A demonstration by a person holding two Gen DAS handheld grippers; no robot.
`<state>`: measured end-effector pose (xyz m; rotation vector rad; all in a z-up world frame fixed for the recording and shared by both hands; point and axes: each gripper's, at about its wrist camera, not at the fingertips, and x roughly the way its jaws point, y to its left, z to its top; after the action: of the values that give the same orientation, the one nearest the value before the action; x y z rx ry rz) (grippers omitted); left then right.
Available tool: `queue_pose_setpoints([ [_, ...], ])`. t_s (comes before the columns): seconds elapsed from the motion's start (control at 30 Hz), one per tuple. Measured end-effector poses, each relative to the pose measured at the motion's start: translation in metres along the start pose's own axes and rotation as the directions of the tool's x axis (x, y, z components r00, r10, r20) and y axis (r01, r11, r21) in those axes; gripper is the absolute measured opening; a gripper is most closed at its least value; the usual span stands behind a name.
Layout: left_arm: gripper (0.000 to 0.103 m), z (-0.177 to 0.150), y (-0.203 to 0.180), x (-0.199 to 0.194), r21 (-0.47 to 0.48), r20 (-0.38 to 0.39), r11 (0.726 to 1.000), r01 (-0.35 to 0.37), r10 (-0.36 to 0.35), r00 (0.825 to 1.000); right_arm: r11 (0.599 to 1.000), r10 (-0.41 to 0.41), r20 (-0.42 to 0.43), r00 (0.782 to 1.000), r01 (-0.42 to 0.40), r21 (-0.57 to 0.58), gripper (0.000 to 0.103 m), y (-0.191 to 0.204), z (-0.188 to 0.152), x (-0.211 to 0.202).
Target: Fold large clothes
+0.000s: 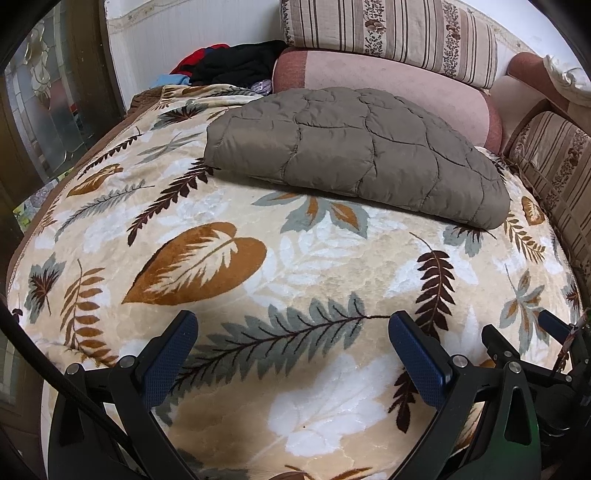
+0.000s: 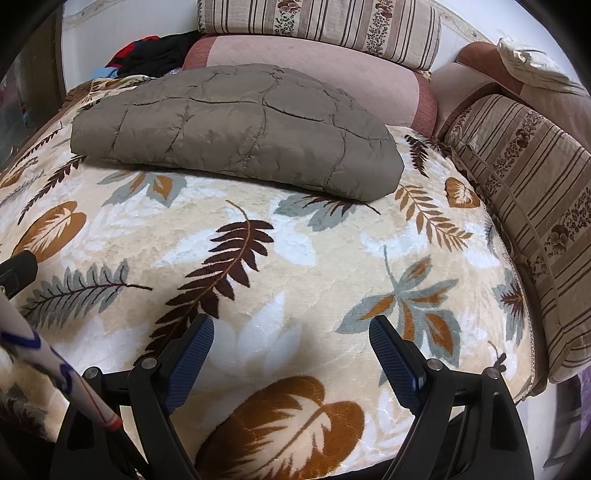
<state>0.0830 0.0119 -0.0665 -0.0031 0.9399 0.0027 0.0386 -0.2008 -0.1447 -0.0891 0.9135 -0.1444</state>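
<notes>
A grey-brown quilted garment [image 1: 354, 155] lies folded in a thick rectangle at the far side of a bed covered by a cream leaf-print blanket [image 1: 314, 266]. It also shows in the right wrist view [image 2: 236, 125], on the blanket [image 2: 314, 258]. My left gripper [image 1: 291, 325] is open and empty, low over the blanket's near part, well short of the garment. My right gripper [image 2: 291, 328] is open and empty too, beside the left one; its fingers show at the left view's right edge [image 1: 550, 325].
Striped and pink cushions [image 1: 388, 33] lean against the wall behind the garment. More striped cushions [image 2: 524, 206] line the right side. A pile of dark and red clothes [image 1: 232, 62] lies at the far left corner. A glass door [image 1: 48, 103] stands left.
</notes>
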Motion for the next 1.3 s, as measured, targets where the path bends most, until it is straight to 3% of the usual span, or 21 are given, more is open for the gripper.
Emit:
queue_pose_setpoints([
  [1.3, 0.103, -0.0030, -0.0004, 0.0050, 0.000, -0.017, 1.000, 0.000, 0.000, 1.000, 1.000, 0.014, -0.010, 1.000, -0.014, 0.020, 0.089, -0.0015, -0.0010, 0.0053],
])
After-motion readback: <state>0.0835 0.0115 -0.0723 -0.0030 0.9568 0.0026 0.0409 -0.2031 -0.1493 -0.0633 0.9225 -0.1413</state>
